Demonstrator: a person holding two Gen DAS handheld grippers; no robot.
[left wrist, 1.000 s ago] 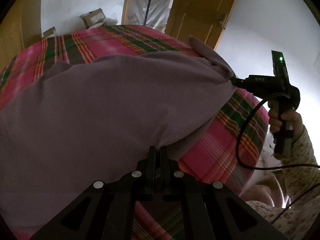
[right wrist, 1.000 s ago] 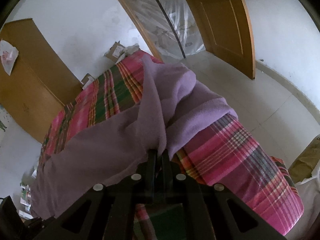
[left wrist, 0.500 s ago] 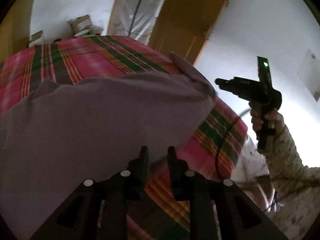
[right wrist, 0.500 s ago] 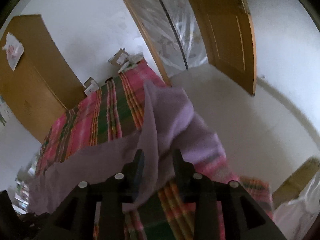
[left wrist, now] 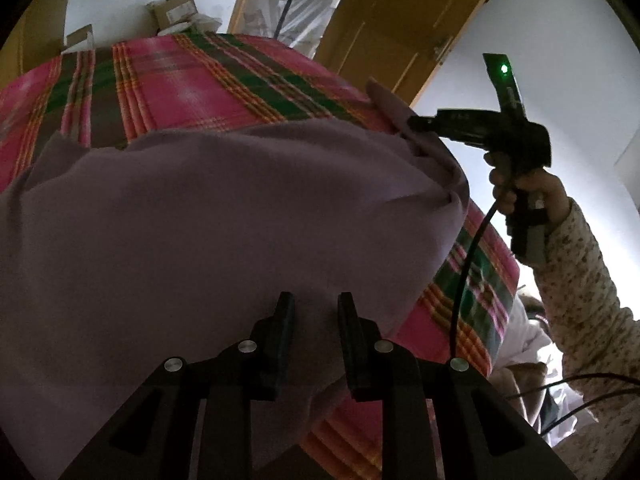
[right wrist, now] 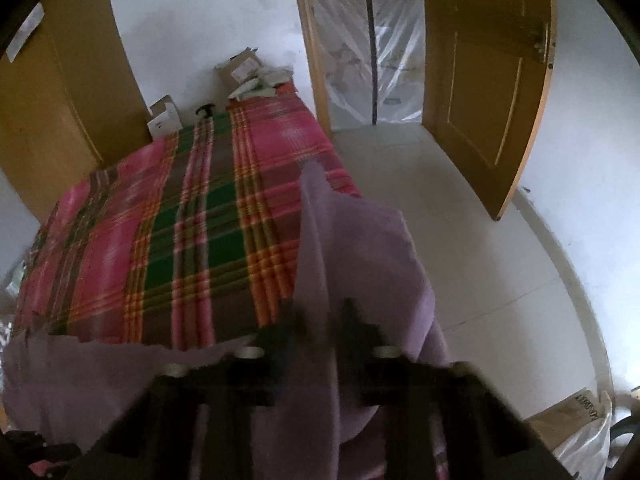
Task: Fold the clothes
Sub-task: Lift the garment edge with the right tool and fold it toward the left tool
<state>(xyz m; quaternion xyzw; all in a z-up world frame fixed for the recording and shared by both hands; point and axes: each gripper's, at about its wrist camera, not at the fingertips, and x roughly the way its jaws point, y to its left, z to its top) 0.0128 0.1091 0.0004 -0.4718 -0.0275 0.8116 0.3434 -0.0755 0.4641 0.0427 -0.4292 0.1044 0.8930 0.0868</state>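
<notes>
A purple garment [left wrist: 220,220] lies spread over the near part of a bed covered with a pink and green plaid cover [left wrist: 180,80]. My left gripper [left wrist: 316,308] is open over the garment's near edge, and cloth shows between its fingers. In the left wrist view, the tip of my right gripper [left wrist: 416,123] touches the garment's far right corner. In the right wrist view, that gripper [right wrist: 318,312] is open, with a raised fold of the purple garment [right wrist: 360,260] standing in the gap. The plaid cover [right wrist: 180,220] stretches away behind it.
A hand and floral sleeve [left wrist: 580,280] hold the right gripper, and a black cable [left wrist: 468,272] hangs from it. A wooden door [right wrist: 480,80] stands ajar by a plastic-covered doorway [right wrist: 360,40]. Cardboard boxes [right wrist: 244,68] sit beyond the bed's far end. A wardrobe [right wrist: 60,100] stands left.
Both grippers were shut on the purple garment a second ago and have opened. The garment has dropped onto the bed. Both cameras have tilted, showing more of the plaid cover.
</notes>
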